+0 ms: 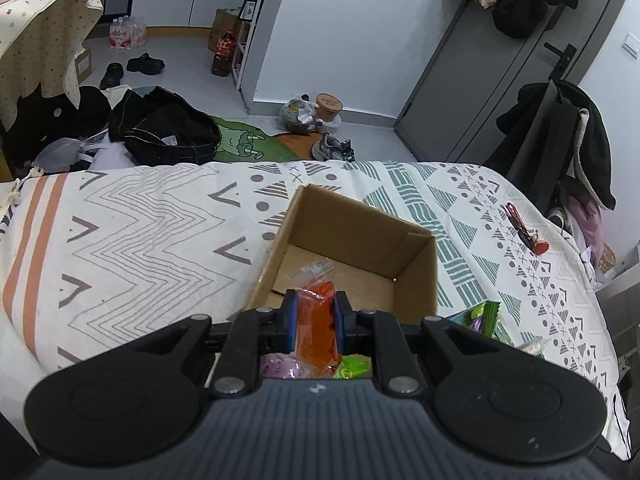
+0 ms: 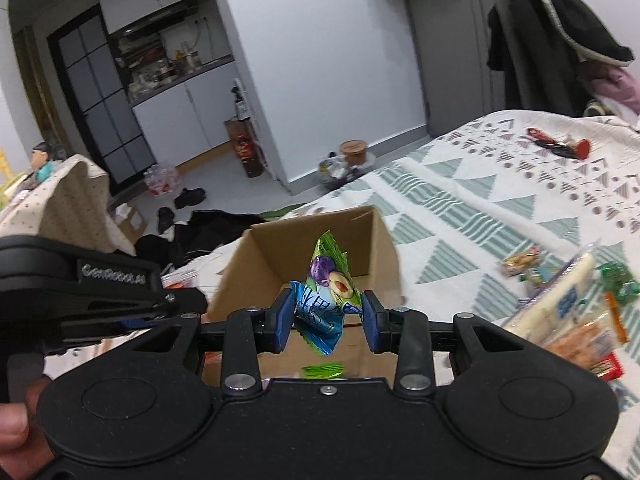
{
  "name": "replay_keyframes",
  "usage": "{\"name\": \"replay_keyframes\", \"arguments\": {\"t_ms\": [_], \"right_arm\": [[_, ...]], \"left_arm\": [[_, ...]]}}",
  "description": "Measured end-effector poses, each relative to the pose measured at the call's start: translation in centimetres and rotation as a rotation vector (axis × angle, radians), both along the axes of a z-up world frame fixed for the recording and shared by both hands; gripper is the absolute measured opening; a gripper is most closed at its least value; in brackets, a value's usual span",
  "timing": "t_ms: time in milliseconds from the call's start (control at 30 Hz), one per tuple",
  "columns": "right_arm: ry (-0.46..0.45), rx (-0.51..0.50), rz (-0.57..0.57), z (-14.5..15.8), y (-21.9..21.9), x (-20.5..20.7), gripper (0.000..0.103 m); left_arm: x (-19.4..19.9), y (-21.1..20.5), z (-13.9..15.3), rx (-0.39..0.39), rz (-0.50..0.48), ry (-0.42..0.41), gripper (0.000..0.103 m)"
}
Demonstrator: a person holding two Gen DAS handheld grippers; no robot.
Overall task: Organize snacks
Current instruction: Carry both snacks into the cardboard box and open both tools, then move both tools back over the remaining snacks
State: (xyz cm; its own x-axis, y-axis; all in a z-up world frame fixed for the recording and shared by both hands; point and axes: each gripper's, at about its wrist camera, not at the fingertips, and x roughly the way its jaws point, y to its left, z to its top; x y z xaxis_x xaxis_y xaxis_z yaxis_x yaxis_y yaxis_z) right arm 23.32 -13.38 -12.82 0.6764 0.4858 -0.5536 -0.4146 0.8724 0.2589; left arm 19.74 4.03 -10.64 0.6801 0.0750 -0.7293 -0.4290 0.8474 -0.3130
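Observation:
An open cardboard box (image 1: 360, 224) stands on a patterned bedspread (image 1: 140, 232). Over its near edge my left gripper (image 1: 315, 320) is shut on an orange snack packet (image 1: 316, 320). Purple and green packets (image 1: 352, 368) lie in the box below it. In the right wrist view my right gripper (image 2: 326, 316) is shut on a puffy green and blue plum packet (image 2: 328, 292), which it holds above the same box (image 2: 280, 248). The left tool's black housing (image 2: 100, 280) shows at the left of that view.
Loose snack packets (image 2: 568, 312) are heaped on the bed right of the box, and some green ones (image 1: 480, 316) lie close to it. A red and black object (image 1: 524, 228) rests near the far right edge. Clothes and shoes litter the floor (image 1: 160, 124) beyond the bed.

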Motion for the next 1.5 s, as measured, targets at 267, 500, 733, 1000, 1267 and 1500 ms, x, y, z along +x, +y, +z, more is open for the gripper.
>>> {"name": "replay_keyframes", "arguments": {"t_ms": [267,500,733,1000,1267,1500], "right_arm": [[0.052,-0.016,-0.013,-0.5,-0.1,-0.6,0.056],[0.092,0.009,-0.094,-0.7,-3.0,0.5,0.056],[0.114,0.011,-0.142,-1.0,-5.0,1.0,0.056],[0.12,-0.001,-0.154,-1.0,-5.6,0.9,0.058],[0.119,0.003,-0.19,-0.4,-8.3,0.2,0.065],[0.116,-0.002,-0.229,-0.7,-11.1,-0.7,0.074]], "left_arm": [[0.0,0.0,-0.3,-0.015,-0.008,0.005,0.017],[0.5,-1.0,0.2,-0.023,-0.034,0.003,0.034],[0.4,-1.6,0.8,0.004,-0.014,0.017,0.06],[-0.1,-2.6,1.0,0.038,-0.016,0.017,0.074],[-0.3,-5.1,1.4,0.074,-0.033,0.015,0.083],[-0.4,-8.5,1.0,0.136,-0.06,0.009,0.09]]}}
